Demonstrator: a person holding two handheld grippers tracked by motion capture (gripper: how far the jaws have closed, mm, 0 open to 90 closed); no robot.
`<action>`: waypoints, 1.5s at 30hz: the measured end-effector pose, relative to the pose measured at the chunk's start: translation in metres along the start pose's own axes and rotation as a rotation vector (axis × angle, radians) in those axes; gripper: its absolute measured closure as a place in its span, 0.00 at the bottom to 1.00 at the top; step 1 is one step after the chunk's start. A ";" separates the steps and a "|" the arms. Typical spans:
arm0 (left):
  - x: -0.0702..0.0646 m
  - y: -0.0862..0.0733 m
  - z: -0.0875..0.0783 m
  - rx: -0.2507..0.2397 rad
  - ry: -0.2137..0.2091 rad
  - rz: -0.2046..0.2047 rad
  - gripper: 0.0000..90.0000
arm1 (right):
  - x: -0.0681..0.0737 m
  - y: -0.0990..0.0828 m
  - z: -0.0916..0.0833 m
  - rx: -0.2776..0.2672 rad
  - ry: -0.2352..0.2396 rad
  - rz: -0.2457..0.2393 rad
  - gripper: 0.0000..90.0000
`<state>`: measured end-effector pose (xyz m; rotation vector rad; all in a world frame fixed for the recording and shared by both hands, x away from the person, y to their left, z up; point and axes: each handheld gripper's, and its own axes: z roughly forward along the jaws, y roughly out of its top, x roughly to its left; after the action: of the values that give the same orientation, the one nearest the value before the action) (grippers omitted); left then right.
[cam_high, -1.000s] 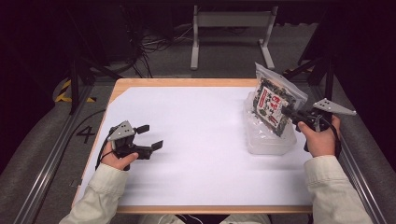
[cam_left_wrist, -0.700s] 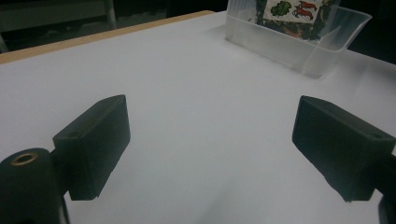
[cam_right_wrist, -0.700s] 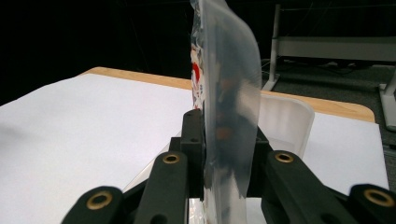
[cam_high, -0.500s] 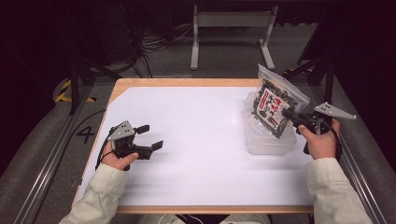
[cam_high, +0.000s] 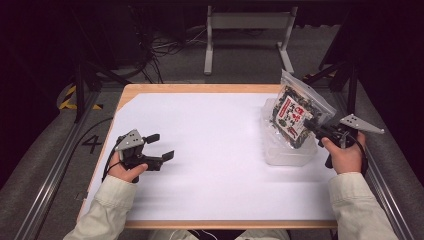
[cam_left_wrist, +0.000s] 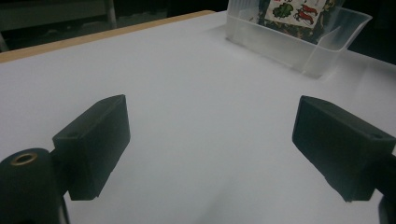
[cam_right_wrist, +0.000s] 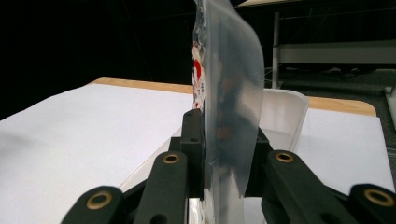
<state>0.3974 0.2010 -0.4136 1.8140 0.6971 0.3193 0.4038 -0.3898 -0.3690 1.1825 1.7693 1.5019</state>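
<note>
Fingers (cam_right_wrist: 194, 140) of the right gripper (cam_high: 315, 131) are seen clamped on the lower edge of a clear plastic bag (cam_high: 296, 111); in the right gripper view the film is pinched flat between the two black jaws. The bag is held upright and slightly tilted, its printed red-and-white label (cam_high: 290, 116) and dark contents faced toward the table's middle. Directly below and beyond those fingers a translucent plastic tub (cam_high: 287, 150) is set on the white table sheet (cam_high: 215, 140); the bag's lower part is seen over the tub, though whether it touches the tub's floor cannot be told.

Fingers (cam_left_wrist: 93, 144) of the left gripper (cam_high: 157, 147) are spread wide apart with nothing between them; bare white sheet is seen through the gap. The gripper is held low over the sheet, well apart from the bag and tub, which lie far ahead of its jaws in the left gripper view. Beyond the sheet a wooden table edge (cam_high: 200, 88) is noted.
</note>
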 end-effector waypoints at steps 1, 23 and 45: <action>0.000 0.000 0.000 0.001 0.001 -0.001 0.13 | 0.000 0.000 0.000 0.000 0.000 -0.001 0.85; -0.005 -0.006 -0.014 0.016 0.010 -0.004 0.11 | 0.003 0.009 -0.026 -0.041 -0.022 -0.016 0.39; -0.020 -0.010 -0.033 0.017 0.002 0.003 0.09 | 0.053 0.009 -0.073 -0.058 0.043 -0.129 0.23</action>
<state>0.3611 0.2162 -0.4090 1.8308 0.7001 0.3176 0.3203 -0.3799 -0.3350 0.9956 1.7824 1.5028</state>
